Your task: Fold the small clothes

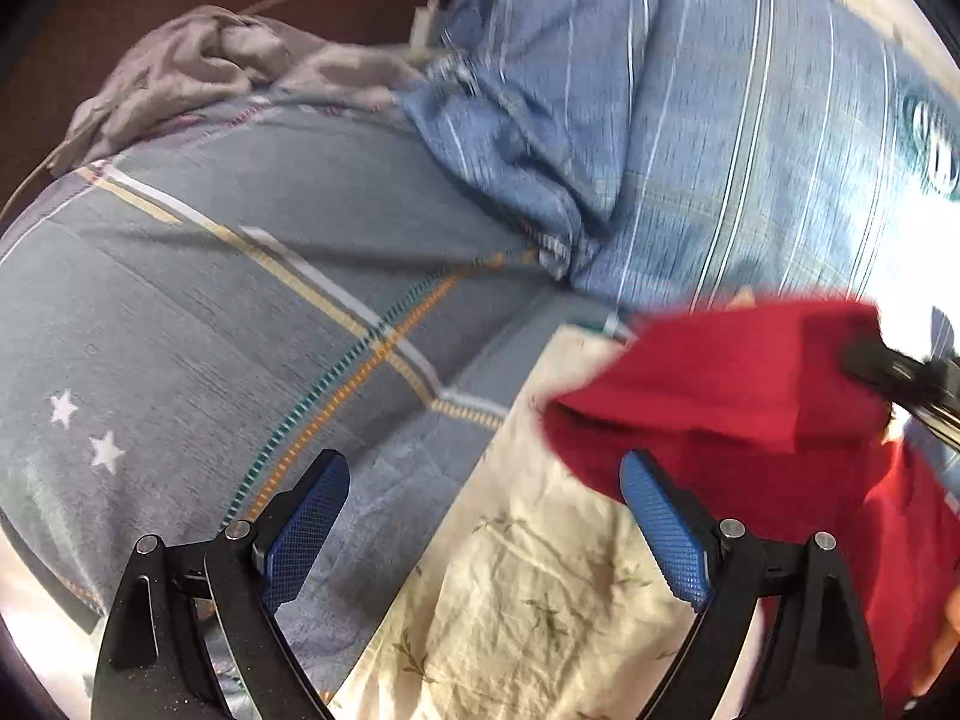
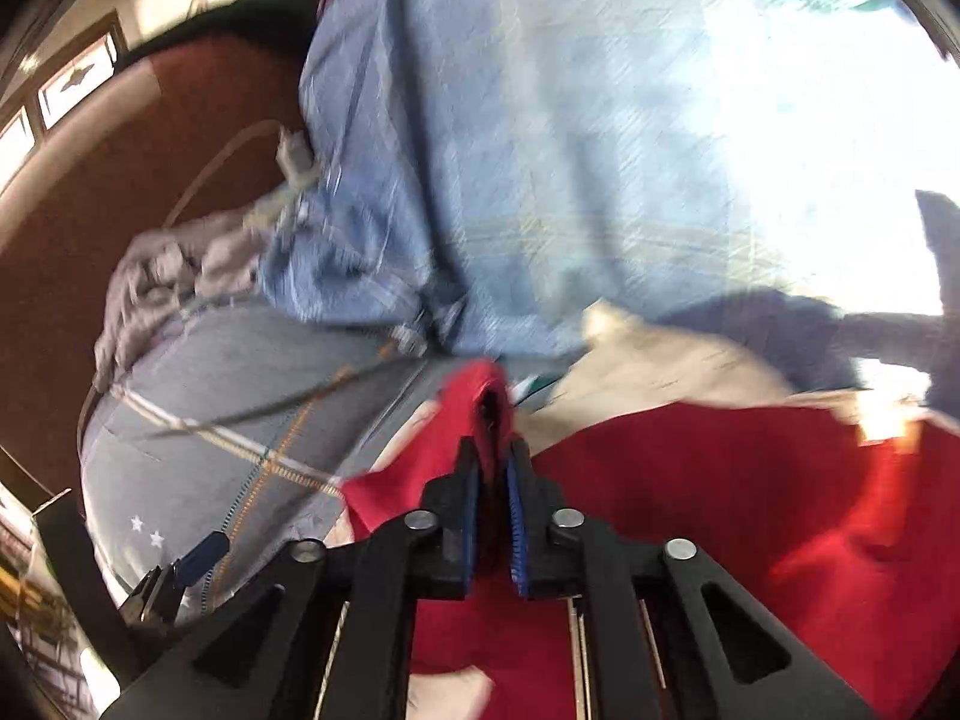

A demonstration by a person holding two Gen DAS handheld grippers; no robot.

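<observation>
right gripper (image 2: pixel 493 480) angled down, pinching red garment (image 2: pixel 750 492); left gripper (image 1: pixel 486 516) gaping.

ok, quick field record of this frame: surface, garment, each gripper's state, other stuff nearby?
surface: bed with blue-grey striped sheet
garment: red cloth, lying partly on a cream floral cloth
right gripper: shut on a raised fold of the red cloth
left gripper: open, holding nothing
nearby: blue striped quilt, crumpled grey fabric
</observation>
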